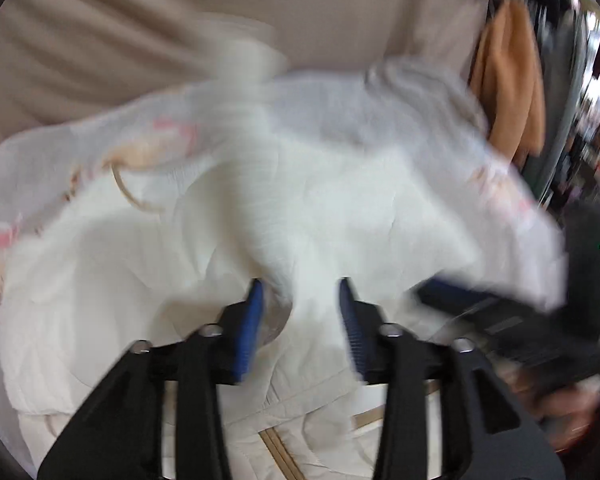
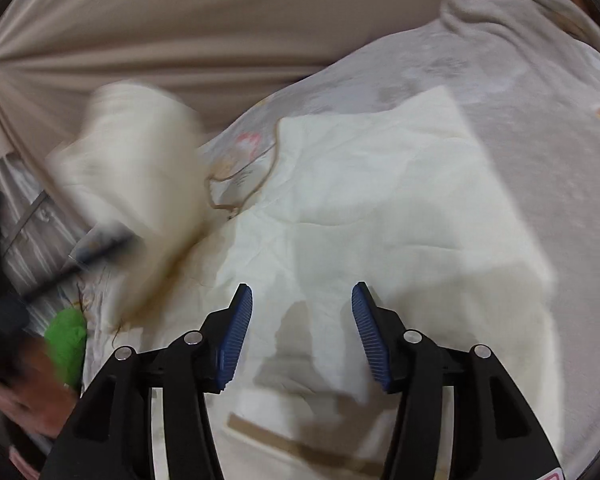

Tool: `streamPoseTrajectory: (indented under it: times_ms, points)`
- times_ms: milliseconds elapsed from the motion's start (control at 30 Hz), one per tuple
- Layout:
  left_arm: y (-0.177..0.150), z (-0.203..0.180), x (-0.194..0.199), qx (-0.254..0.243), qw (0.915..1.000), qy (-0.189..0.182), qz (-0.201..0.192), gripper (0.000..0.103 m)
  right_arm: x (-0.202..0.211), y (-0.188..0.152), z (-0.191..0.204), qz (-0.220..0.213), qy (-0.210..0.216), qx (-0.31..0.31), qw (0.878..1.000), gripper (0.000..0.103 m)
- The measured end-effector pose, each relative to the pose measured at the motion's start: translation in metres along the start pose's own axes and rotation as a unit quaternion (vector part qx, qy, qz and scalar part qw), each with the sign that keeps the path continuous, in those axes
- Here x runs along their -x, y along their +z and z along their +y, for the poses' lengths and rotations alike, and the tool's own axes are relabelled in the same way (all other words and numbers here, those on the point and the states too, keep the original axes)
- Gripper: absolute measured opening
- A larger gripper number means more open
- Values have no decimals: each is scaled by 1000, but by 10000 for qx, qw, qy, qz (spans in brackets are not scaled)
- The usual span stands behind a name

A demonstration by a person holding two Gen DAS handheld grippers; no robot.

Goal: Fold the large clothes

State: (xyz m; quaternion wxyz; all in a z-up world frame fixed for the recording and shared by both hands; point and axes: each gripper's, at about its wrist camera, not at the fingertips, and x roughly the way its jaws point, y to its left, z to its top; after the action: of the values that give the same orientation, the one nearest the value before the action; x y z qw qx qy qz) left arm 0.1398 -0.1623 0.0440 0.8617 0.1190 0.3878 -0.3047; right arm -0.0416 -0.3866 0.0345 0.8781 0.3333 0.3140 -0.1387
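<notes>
White garment of thin, finely creased woven cloth, lying spread on a bed covered by a pale floral-print sheet; the sheet's pink motifs are faint and its surface matte. In the right wrist view the garment's far part forms a flat, roughly rectangular panel with a straight right edge and a squared far corner, crossed by shallow wrinkles. A tan band runs along its near portion, and a thin tan cord loops at its upper left edge. One sleeve or fold of the garment, heavily motion-blurred, stands lifted at the left, above the sheet. Beige curtain fabric with long soft pleats fills the background, and a grey fleecy blanket lies bunched at the upper right. Right gripper: black linkage arms with ribbed blue pads, jaws spread apart over the cloth and enclosing nothing. Left gripper: same construction, jaws apart, with a raised ridge of white fabric running between the blue pads; whether the pads touch it cannot be told through the blur. An orange-tan cloth hangs at the right of the left wrist view. A green object, blurred, sits at the lower left of the right wrist view.
</notes>
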Motion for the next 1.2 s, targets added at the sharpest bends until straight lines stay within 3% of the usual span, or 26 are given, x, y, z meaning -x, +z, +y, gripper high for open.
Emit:
streamPoseTrajectory:
  times_ms: [67, 133, 200, 267, 333, 467, 633, 700, 733, 767, 800, 833, 933, 967, 1033, 1067, 1133, 1200]
  points:
    - [-22, -1, -8, -115, 9999, 119, 9, 45, 22, -5, -14, -31, -126, 12, 9999, 55]
    - [-39, 12, 8, -55, 9999, -132, -31, 56, 40, -11, -23, -80, -410, 161, 9990, 61]
    - [-52, 32, 43, 134, 9992, -257, -287, 79, 56, -17, -27, -161, -609, 341, 9974, 64]
    - [-62, 56, 74, 274, 9976, -192, -603, 85, 68, -17, -26, -208, -468, 371, 9980, 68]
    - [-68, 84, 95, 377, 9966, 141, -725, 87, 70, -9, -21, -238, -241, 320, 9989, 71]
    - [-78, 138, 97, 603, 9925, 943, -493, 87, 46, 18, -9, -107, 129, 127, 9998, 72]
    - [-110, 172, 85, 237, 9817, 1881, -185, 87, -8, 40, -13, 184, -290, -155, 9993, 72]
    - [-111, 182, 81, 275, 9798, 1973, -146, 87, -24, 38, -13, 256, -414, -197, 9986, 71]
    - [-109, 186, 79, 304, 9798, 1971, -151, 87, -30, 37, -10, 271, -472, -180, 9984, 56]
    - [-107, 191, 77, 337, 9785, 2027, -183, 82, -32, 39, -4, 314, -450, -99, 9984, 17]
    - [-105, 194, 75, 350, 9766, 2115, -179, 71, -33, 40, 2, 385, -335, -3, 9987, 13]
    - [-102, 198, 73, 386, 9759, 2142, -127, 68, -24, 43, 15, 299, -82, 77, 9995, 13]
    - [-100, 214, 67, 623, 9761, 2082, -6, 50, 35, 51, 53, -517, 662, 537, 9950, 12]
    - [-103, 218, 61, 650, 9762, 2068, 113, 38, 55, 52, 61, -774, 772, 658, 9918, 11]
    - [-111, 222, 54, 722, 9783, 1931, 213, 33, 86, 51, 62, -1173, 737, 740, 9876, 11]
    - [-114, 224, 52, 767, 9795, 1853, 210, 31, 87, 50, 55, -1203, 560, 717, 9886, 11]
    - [-115, 222, 51, 789, 9793, 1855, 180, 29, 56, 46, 29, -784, -450, 768, 9929, 11]
    - [-114, 217, 50, 745, 9794, 1869, 187, 27, -9, 30, -15, 331, -1289, 628, 9891, 11]
